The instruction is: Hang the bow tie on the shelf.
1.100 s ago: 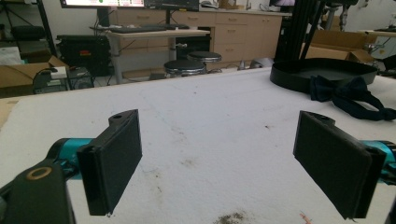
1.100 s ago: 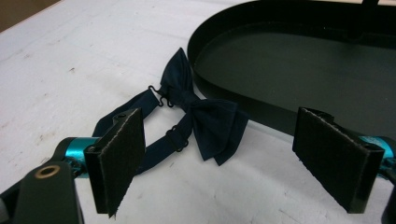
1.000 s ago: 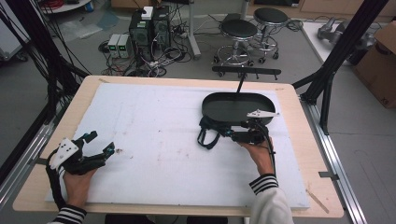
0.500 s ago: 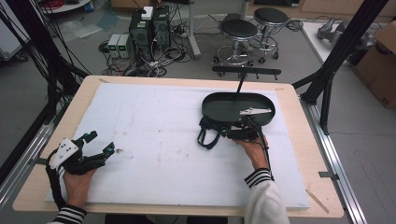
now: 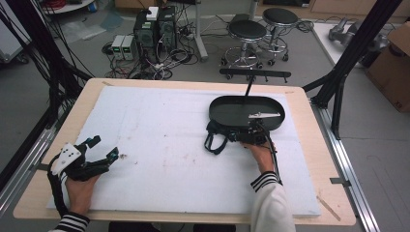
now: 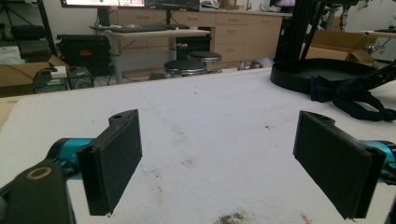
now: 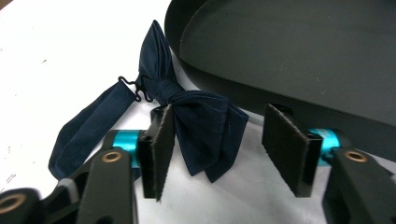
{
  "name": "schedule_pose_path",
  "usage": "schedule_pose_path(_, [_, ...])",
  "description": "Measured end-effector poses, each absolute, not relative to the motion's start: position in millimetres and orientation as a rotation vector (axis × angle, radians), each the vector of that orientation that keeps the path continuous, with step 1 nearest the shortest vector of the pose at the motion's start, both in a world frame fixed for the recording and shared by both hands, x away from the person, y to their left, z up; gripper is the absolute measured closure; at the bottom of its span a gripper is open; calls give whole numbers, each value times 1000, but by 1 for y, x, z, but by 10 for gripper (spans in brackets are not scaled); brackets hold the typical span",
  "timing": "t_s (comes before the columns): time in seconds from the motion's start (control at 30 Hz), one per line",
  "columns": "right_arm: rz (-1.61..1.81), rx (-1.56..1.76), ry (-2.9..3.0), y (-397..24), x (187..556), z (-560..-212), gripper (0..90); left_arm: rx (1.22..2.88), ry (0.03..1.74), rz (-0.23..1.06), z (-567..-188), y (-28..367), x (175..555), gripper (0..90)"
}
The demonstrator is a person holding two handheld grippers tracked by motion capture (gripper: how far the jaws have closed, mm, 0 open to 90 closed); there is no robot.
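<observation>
A: What sat at the lower left?
B: The left gripper, jaws wide and empty, on the white mat.

A: And right of centre?
B: The bow tie lay on the mat against the black tray. The right gripper straddled one wing; its jaws had just been closing, pads not yet pressing.

A: Anything crowding it?
B: The tray's rim, just behind. Stools stood beyond the table, upper right.

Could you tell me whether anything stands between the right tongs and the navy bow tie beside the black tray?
Nothing visible does. The bow tie already lies between the half-closed jaws of the right tongs, which have just been closing, beside the black tray.
</observation>
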State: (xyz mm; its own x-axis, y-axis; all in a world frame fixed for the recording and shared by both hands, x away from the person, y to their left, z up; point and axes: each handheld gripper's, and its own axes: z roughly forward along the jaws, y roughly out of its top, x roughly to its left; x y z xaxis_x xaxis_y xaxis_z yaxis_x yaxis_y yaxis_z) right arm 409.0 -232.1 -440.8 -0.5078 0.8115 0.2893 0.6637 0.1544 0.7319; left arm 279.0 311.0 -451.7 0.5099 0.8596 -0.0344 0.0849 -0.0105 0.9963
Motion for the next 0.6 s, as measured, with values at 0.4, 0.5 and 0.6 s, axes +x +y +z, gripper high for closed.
schedule_pose_path(0.4, [1274,1444,2282,-228,410,-444,656,1466,869,755,-452,311,279,158])
schedule_pose_path(0.5, [1322,1490,2283,-228,410,-445,707,1465,869,755,-452,311,279,158])
schedule_pose_path(0.6, [1349,1511,2274,-229,410,-445,777,1466,869,754,-452,311,279,158])
